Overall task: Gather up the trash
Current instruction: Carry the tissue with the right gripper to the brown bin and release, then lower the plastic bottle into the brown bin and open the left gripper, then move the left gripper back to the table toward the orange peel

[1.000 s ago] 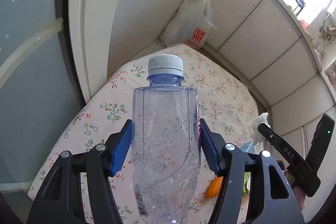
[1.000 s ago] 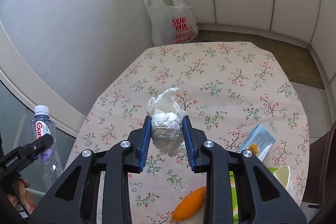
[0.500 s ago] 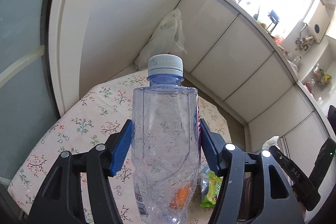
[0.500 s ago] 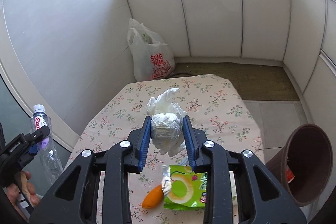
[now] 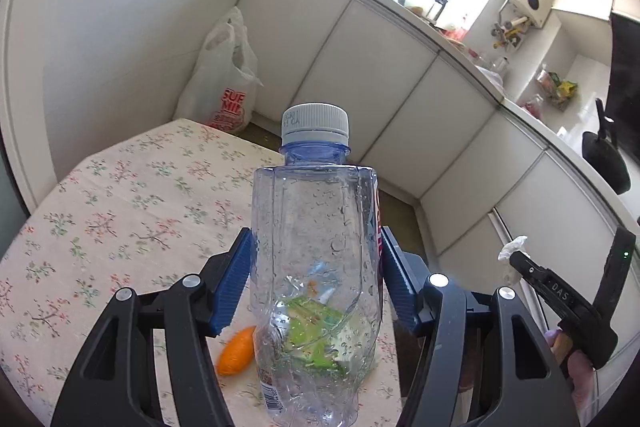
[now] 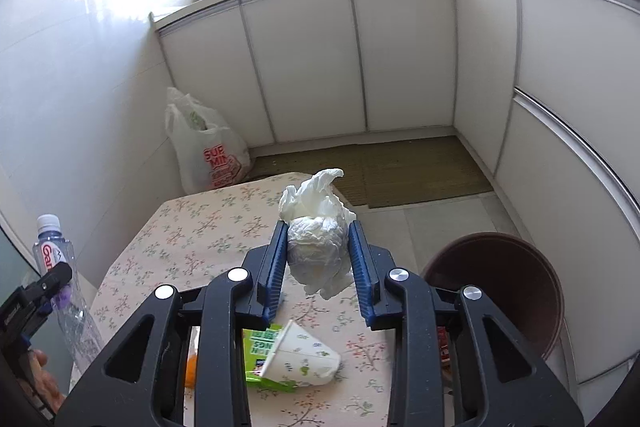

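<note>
Both hands have swung over so the brown bin now shows, low and right of the right gripper clamping the tissue wad. Left gripper pinches the upright bottle, farther from it.

A: How many bottles and tissue wads?
B: One each.
A: On the table?
B: One cup, one green packet, one orange peel.
A: Bins, bags?
B: One each.
</note>
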The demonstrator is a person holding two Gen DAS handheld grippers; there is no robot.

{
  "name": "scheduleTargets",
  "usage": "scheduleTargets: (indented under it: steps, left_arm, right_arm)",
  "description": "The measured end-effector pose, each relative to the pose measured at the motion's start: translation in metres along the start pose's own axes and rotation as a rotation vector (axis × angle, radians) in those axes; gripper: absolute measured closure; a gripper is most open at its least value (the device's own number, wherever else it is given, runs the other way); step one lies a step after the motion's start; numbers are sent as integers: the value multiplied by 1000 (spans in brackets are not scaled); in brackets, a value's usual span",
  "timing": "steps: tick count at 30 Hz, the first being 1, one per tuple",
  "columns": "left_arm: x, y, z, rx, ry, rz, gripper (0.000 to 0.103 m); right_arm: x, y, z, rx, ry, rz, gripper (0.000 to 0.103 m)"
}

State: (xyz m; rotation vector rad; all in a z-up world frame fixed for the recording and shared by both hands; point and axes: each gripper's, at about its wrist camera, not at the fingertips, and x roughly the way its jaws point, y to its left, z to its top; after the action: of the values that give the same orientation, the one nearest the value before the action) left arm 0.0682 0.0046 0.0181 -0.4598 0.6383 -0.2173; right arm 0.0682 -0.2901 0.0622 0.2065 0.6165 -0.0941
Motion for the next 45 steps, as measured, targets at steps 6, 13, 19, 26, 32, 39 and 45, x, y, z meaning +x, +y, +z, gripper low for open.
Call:
scheduleTargets:
  steps: [6, 13, 19, 26, 32, 39, 45]
  left_arm:
    - [24, -54, -18, 55, 53, -71, 42]
    - [42, -121, -34, 124, 100, -151, 42]
    - [59, -177, -41, 192, 127, -211, 42]
    - [90, -233, -55, 243, 198, -262, 42]
    - [115, -275, -63, 265, 243, -297, 42]
    - [139, -312, -74, 285, 290, -297, 30]
    - [140, -318, -81, 325, 300, -272, 24]
  right_arm:
    - [-1, -67, -1, 116, -11, -94, 73]
    - [-10, -128, -5, 260, -22, -159, 71]
    - [-27, -168, -8, 364, -68, -231, 19]
    - [-41, -215, -16, 446, -83, -430, 7]
    - [-35, -236, -21, 416, -22, -536, 7]
    - [-35, -249, -20, 428, -20, -597, 7]
    - [-40, -257, -20, 459, -29, -601, 7]
